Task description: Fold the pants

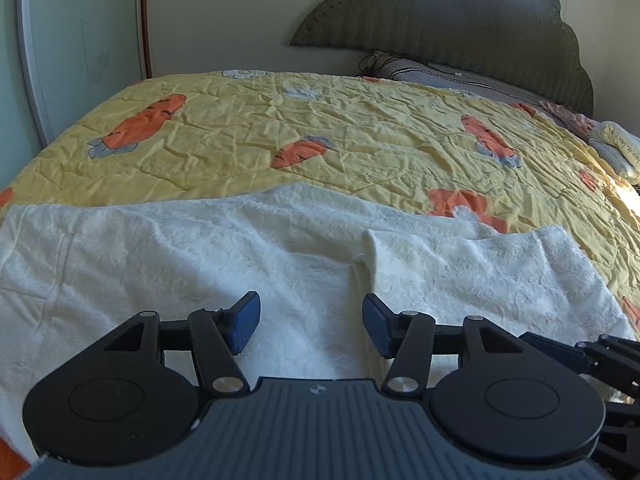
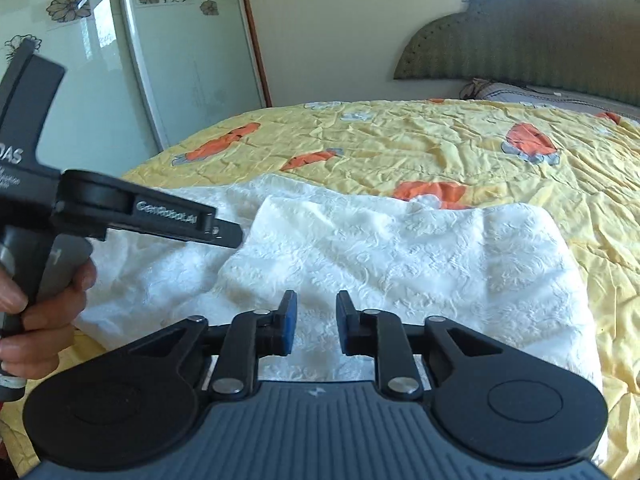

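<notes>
Here both the left gripper (image 1: 311, 322) and right gripper (image 2: 317, 320) gape empty over white pants (image 2: 400, 256) on the quilt (image 1: 320, 136).

pants (image 1: 200, 256): white cloth, embossed floral texture, matt
quilt (image 1: 360, 136): yellow stitched cloth, crinkled, matt
left gripper (image 1: 311, 326): black matt plastic, metal rivets, blue ribbed pads
headboard (image 2: 540, 40): grey-green padded fabric
wardrobe door (image 2: 80, 60): glossy glass, flower print
</notes>
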`<state>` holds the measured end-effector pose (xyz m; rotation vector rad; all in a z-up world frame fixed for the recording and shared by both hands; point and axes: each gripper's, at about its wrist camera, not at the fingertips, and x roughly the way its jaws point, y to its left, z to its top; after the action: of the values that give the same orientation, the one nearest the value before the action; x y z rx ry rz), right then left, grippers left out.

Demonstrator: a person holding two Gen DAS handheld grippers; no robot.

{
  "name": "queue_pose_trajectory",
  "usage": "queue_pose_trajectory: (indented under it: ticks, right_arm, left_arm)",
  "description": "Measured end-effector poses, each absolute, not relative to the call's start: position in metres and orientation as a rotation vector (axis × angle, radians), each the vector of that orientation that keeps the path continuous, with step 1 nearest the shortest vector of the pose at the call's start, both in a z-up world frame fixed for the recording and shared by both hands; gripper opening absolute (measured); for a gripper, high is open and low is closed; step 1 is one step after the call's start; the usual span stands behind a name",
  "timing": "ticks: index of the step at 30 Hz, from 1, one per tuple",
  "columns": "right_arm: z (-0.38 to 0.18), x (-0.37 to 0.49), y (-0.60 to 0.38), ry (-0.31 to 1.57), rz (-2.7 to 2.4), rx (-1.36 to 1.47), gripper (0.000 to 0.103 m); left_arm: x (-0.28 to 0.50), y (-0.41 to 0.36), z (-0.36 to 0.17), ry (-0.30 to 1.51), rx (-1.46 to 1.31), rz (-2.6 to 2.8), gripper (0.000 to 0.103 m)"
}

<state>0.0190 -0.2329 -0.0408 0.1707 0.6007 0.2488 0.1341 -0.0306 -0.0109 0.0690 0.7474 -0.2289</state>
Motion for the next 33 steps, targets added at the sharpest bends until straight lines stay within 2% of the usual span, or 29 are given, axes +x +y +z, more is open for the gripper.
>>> queue_pose_trajectory:
  ticks: [1, 3, 6, 10, 14, 19, 33]
  right_arm:
    - [-0.044, 0.02, -0.234, 0.614, 0.245, 0.177, 0.043]
    - [-0.051, 0.024, -0.233, 0.616, 0.256, 0.168, 0.053]
    - [-0.056, 0.022, -0.218, 0.596, 0.245, 0.062, 0.061]
    - [-0.059, 0.021, -0.207, 0.585, 0.207, -0.014, 0.073]
    - [-0.059, 0.023, -0.213, 0.593, 0.21, 0.021, 0.077]
    - [-0.059, 0.023, -0.208, 0.594, 0.173, -0.015, 0.085]
    - [-0.058, 0.02, -0.208, 0.576, 0.133, -0.028, 0.094]
  left_arm:
    - [0.133, -0.027, -0.013, 0.743, 0.078, -0.214, 0.063]
    - [0.131, -0.021, -0.018, 0.743, 0.088, -0.188, 0.065]
    - [0.132, -0.014, -0.031, 0.753, 0.103, -0.161, 0.069]
    - [0.125, -0.009, -0.039, 0.703, 0.109, -0.142, 0.08]
    - [0.117, -0.013, -0.046, 0.65, 0.141, -0.121, 0.086]
    - [0.118, -0.011, -0.047, 0.639, 0.128, -0.123, 0.088]
    - [0.116, -0.01, -0.048, 0.633, 0.119, -0.128, 0.09]
